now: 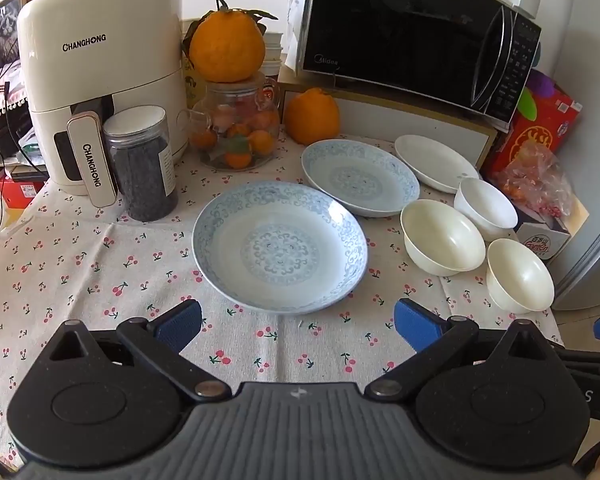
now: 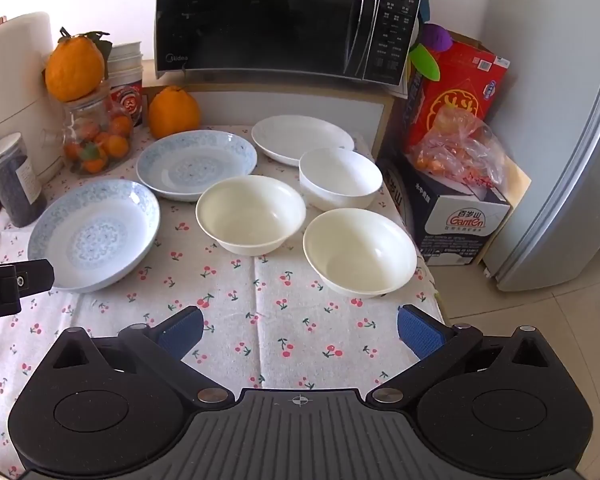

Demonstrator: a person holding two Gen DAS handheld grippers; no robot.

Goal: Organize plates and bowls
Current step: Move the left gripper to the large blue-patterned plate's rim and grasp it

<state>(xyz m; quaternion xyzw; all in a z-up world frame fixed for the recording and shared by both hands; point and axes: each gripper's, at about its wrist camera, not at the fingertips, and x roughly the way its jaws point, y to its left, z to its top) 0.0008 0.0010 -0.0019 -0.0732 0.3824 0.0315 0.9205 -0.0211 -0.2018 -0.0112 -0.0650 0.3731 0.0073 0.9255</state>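
Observation:
On a cherry-print tablecloth (image 1: 80, 264) lie two blue-patterned plates, the near one (image 1: 280, 246) (image 2: 94, 234) and the far one (image 1: 360, 176) (image 2: 196, 164), plus a plain white plate (image 1: 434, 162) (image 2: 302, 138). Three bowls stand to their right: a cream bowl (image 1: 442, 236) (image 2: 251, 214), a white bowl (image 1: 486, 208) (image 2: 340, 178) and a second cream bowl (image 1: 518, 276) (image 2: 359, 250). My left gripper (image 1: 298, 326) hovers open just in front of the near blue plate, empty. My right gripper (image 2: 300, 332) hangs open and empty in front of the bowls.
A cream air fryer (image 1: 100, 76), a dark-filled jar (image 1: 142, 164), a glass jar of small oranges (image 1: 238, 128) and two big oranges stand at the back left. A black microwave (image 2: 284, 20) sits behind. Boxes (image 2: 452, 184) and a fridge (image 2: 572, 140) flank the table's right edge.

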